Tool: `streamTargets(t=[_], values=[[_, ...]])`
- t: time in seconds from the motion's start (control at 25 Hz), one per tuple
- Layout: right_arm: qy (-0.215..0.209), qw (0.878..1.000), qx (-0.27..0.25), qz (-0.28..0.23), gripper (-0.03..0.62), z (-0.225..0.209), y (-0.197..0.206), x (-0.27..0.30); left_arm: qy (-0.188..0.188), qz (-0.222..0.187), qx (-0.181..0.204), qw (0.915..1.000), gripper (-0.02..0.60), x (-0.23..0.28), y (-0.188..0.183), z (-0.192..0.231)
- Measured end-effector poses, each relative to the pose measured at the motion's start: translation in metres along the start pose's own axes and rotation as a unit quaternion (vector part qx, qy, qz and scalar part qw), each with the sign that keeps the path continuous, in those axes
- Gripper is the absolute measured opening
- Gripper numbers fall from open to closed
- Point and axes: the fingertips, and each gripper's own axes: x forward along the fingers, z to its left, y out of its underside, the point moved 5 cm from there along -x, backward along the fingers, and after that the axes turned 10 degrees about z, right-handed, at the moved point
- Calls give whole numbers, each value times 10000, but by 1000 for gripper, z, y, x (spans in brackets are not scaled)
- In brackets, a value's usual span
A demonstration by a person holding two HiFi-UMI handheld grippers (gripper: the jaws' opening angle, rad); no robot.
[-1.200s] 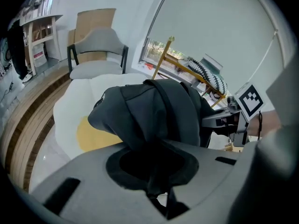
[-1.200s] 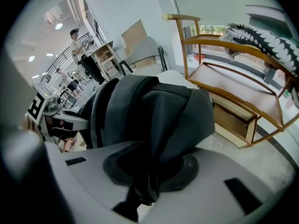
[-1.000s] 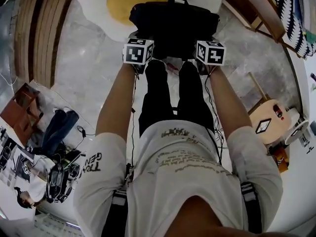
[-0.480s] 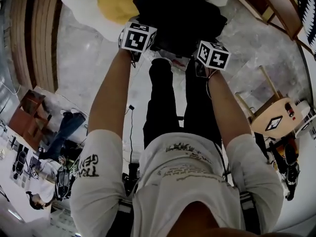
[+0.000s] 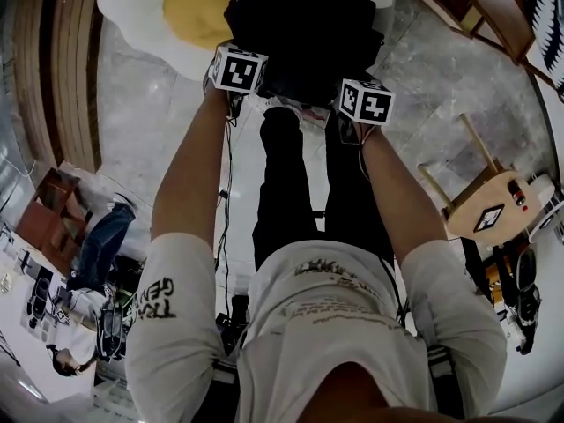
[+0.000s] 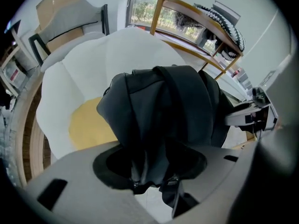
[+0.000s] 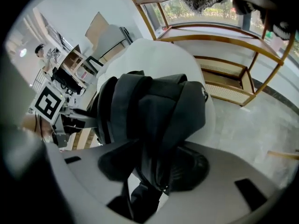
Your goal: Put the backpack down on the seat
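The black backpack rests on the fried-egg seat, a white cushion with a yellow middle. My left gripper and right gripper are at the bag's near edge, one on each side. In the left gripper view the backpack stands on the seat, and a dark strap runs down through the left gripper, whose jaws are opening. In the right gripper view another strap of the backpack hangs loose inside the right gripper, whose jaws are also opening.
A wooden stool stands at the right and wooden shelving at the far right. A curved wooden edge runs along the left. Bags and gear lie at lower left. The person's legs stand right before the seat.
Both arms have reached forward and carried the backpack farther over the seat's yellow middle. The bag now sits lower on the cushion.
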Motion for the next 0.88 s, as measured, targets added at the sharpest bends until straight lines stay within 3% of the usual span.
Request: streamTargets(t=[0.28,0.48,0.52,0.56,0.6,0.64,0.72,0.76,0.88], values=[[45,9998,-102,-179,178,15,7,-12,-409,-70,-856,9955,302,-20,30,34],[299,9983,-227,-454,181,26,-8,-30,-564,-367,-1146,9911,302,-35,37,45],[398,9975,-224,-536,156,25,-11,-37,-566,-409,-1199,9903,302,-40,37,41],[479,9966,-249,-624,57,27,-14,-44,-535,-434,-1255,9897,300,-45,38,37],[521,9958,-302,-695,43,32,-18,-50,-490,-455,-1305,9892,293,-50,39,33],[519,9953,-366,-728,40,39,-21,-56,-468,-493,-1332,9888,253,-54,41,31],[467,9955,-474,-671,33,59,-25,-63,-542,-644,-1334,9875,94,-68,46,31],[445,9955,-539,-639,29,71,-27,-66,-583,-741,-1349,9864,47,-77,48,33],[418,9924,-895,-731,28,101,-37,-82,-509,-1124,-1574,9798,25,-110,48,35]])
